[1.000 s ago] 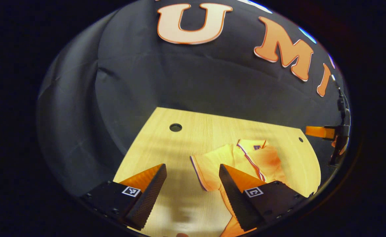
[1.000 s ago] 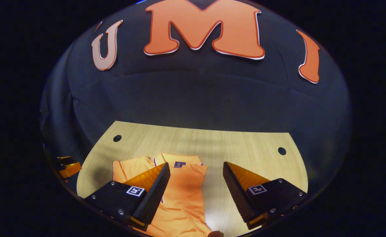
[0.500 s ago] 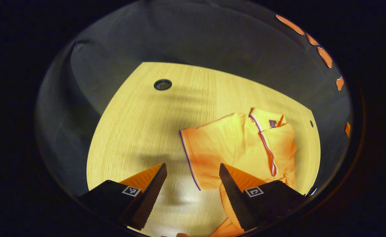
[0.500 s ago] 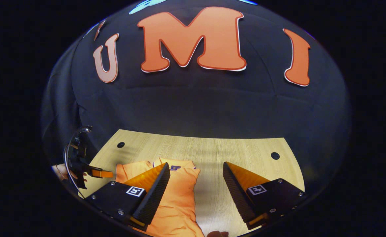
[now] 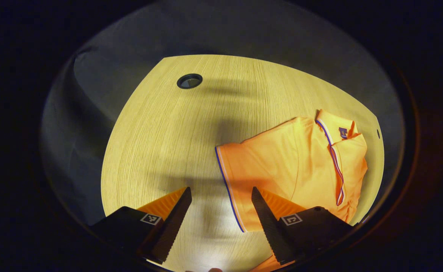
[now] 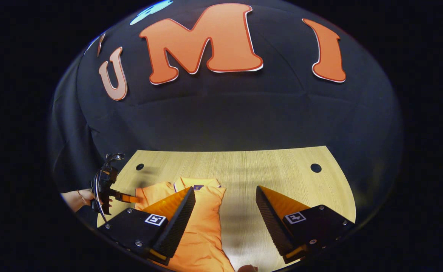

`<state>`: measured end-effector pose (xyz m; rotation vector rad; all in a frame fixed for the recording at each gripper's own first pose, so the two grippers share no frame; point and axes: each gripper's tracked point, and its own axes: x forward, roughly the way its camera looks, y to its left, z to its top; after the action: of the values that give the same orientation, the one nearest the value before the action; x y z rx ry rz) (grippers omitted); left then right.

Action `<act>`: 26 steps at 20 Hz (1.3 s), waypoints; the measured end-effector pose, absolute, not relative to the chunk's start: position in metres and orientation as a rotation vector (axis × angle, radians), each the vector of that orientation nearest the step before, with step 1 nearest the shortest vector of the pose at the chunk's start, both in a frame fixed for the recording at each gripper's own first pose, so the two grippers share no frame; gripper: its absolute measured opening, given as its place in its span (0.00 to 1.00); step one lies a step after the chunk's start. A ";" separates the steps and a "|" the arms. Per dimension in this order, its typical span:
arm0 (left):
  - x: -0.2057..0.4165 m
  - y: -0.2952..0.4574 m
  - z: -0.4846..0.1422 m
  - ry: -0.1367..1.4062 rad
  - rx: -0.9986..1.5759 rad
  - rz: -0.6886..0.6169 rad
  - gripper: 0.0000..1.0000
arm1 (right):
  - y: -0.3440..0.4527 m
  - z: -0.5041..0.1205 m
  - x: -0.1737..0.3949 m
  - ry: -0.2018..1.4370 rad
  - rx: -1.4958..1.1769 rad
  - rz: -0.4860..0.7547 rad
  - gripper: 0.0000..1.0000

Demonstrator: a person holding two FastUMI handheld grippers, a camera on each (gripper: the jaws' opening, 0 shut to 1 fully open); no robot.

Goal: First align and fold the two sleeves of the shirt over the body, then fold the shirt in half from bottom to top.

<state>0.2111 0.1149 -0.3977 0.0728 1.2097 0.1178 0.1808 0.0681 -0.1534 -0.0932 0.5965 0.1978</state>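
In the left gripper view, the orange shirt (image 5: 289, 166) lies flat on the wooden bench (image 5: 161, 128) at the right of the frame, its collar (image 5: 336, 126) toward the upper right and its body running down toward the lower right, so its long axis slants from upper right to bottom centre. One sleeve (image 5: 244, 170) is spread out to the left, its striped cuff edge (image 5: 227, 189) lying just above the gap between the fingers of the left gripper (image 5: 221, 215), which is spread wide and holds nothing. The far sleeve appears already laid over the body, since a striped edge runs down the chest. The step in hand looks to be taking the spread sleeve: the left gripper should probably come down over the cuff edge, pinch only the top layer of cloth, then carry it across so it lines up with the other sleeve without dragging the body. In the right gripper view, the right gripper (image 6: 225, 219) is also spread and empty, above the shirt's lower edge at bottom centre, while the other gripper and a hand (image 6: 78, 197) show at the left.
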 end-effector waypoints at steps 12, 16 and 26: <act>0.214 0.089 -0.404 1.210 0.083 0.074 0.18 | 0.061 -0.150 0.169 0.580 -0.062 0.202 0.99; 0.216 0.070 -0.385 1.164 0.099 0.026 0.06 | 0.056 -0.141 0.163 0.555 -0.066 0.198 0.99; 0.217 -0.023 -0.300 1.053 0.027 -0.151 0.06 | 0.033 -0.124 0.155 0.518 -0.054 0.179 0.98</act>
<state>0.2171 -0.0230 -0.3002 0.0270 1.0532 -0.1514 0.1547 0.0329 -0.1237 -0.0536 0.5176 0.1788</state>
